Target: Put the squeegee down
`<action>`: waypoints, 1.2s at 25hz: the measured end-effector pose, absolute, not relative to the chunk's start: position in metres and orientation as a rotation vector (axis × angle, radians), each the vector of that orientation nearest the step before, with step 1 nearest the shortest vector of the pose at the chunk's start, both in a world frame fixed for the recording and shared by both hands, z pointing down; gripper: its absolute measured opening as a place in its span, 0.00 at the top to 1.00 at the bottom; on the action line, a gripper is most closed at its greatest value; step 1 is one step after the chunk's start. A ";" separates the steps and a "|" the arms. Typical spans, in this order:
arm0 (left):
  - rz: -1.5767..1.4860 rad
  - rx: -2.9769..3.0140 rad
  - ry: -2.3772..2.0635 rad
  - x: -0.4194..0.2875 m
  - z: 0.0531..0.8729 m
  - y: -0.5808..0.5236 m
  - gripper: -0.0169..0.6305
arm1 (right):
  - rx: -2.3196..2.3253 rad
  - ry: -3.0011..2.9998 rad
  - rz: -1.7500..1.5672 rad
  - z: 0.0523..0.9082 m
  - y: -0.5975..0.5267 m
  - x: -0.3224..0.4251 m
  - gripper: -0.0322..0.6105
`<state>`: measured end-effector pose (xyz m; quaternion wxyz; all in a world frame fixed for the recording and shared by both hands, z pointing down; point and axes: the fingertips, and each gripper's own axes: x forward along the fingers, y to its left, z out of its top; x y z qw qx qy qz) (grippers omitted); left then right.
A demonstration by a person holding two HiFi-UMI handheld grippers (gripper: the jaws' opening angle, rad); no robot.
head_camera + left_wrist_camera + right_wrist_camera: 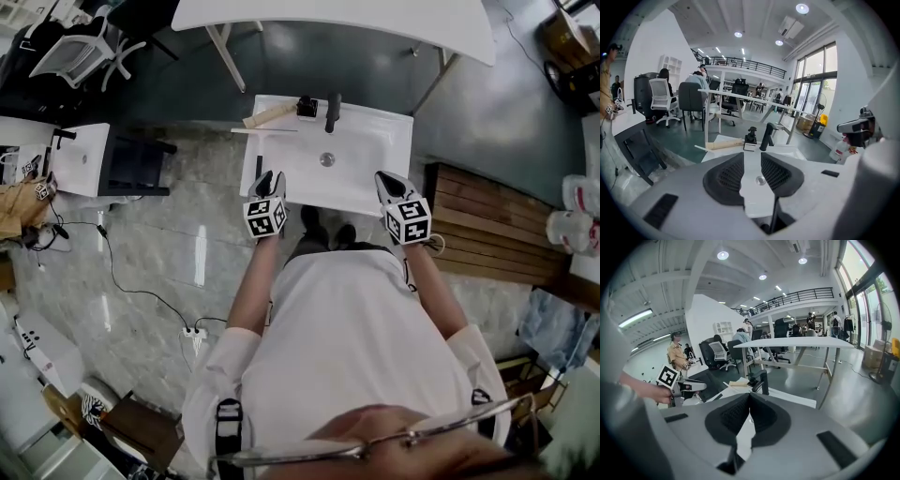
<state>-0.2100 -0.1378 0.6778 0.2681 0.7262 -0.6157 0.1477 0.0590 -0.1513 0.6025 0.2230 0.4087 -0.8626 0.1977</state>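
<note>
Now the white sink (370, 141) fills the upper middle of the head view. Over its lower edge hang both tongs. The left tongs (269, 178) are released, jaws apart with nothing between them. The right tongs (385, 178) are clenched tip to tip, empty. The squeegee (269, 116) lies on the sink's upper left corner, just left of the black tap (332, 112), apart from both tongs.

Open-plan office hall, white desk (328, 23), swivel chairs (660, 93), mezzanine railing (740, 62)
</note>
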 end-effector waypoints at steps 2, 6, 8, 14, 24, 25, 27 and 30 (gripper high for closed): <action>0.376 1.951 -1.669 -0.200 0.670 -0.130 0.80 | 1.125 -2.401 0.549 0.600 -0.149 0.065 0.94; 0.279 1.915 -1.699 -0.190 0.650 -0.118 0.80 | 1.079 -2.455 0.504 0.598 -0.142 0.059 0.94; 0.256 1.922 -1.696 -0.181 0.642 -0.110 0.80 | 1.059 -2.477 0.495 0.599 -0.136 0.055 0.94; 0.247 1.990 -1.690 -0.171 0.615 -0.094 0.84 | 1.051 -2.523 0.531 0.590 -0.130 0.050 0.94; 0.197 2.118 -1.666 -0.186 0.573 -0.102 0.95 | 1.107 -2.546 0.476 0.563 -0.143 0.032 0.94; 0.194 2.132 -1.654 -0.186 0.569 -0.104 0.95 | 1.116 -2.543 0.476 0.561 -0.144 0.030 0.94; 0.191 2.162 -1.627 -0.189 0.562 -0.108 0.96 | 1.128 -2.543 0.468 0.556 -0.143 0.024 0.94; 0.179 2.209 -1.592 -0.193 0.556 -0.118 0.97 | 1.148 -2.543 0.421 0.550 -0.148 0.016 0.94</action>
